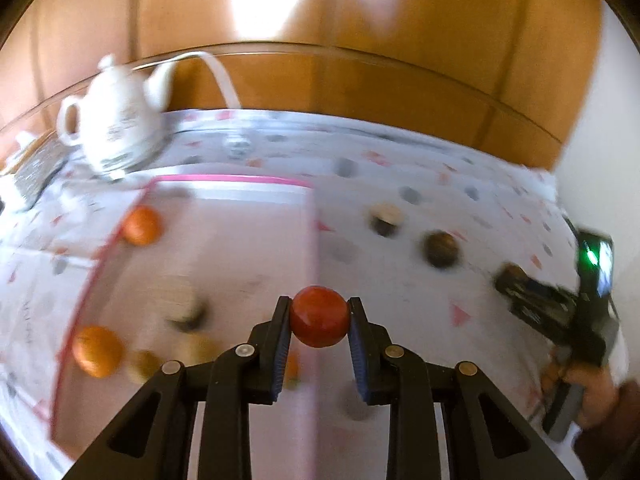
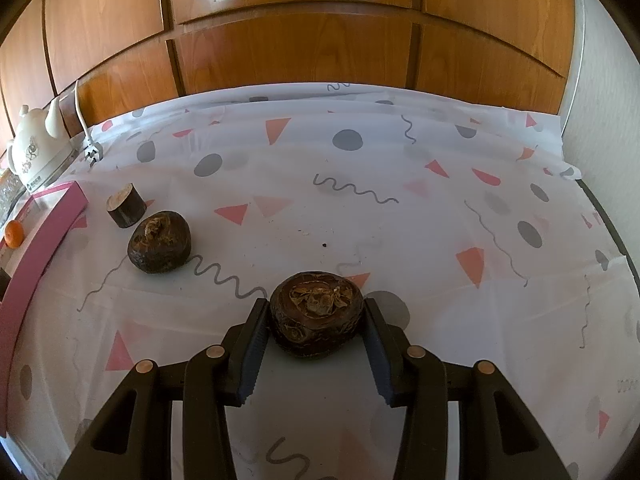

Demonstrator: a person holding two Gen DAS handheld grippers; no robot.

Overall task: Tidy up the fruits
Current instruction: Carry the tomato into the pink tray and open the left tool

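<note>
Left gripper (image 1: pixel 319 322) clamps red fruit (image 1: pixel 319 316) above pink tray (image 1: pixel 224 179); lower before releasing, clear of the oranges (image 1: pixel 141 225). Right gripper (image 2: pixel 316 322) fingers squeeze dark fruit (image 2: pixel 316 320) on bench (image 2: pixel 400 232); lift straight.

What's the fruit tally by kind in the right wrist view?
Brown fruit: 2
Cut stub: 1
Orange: 1
Total: 4
</note>
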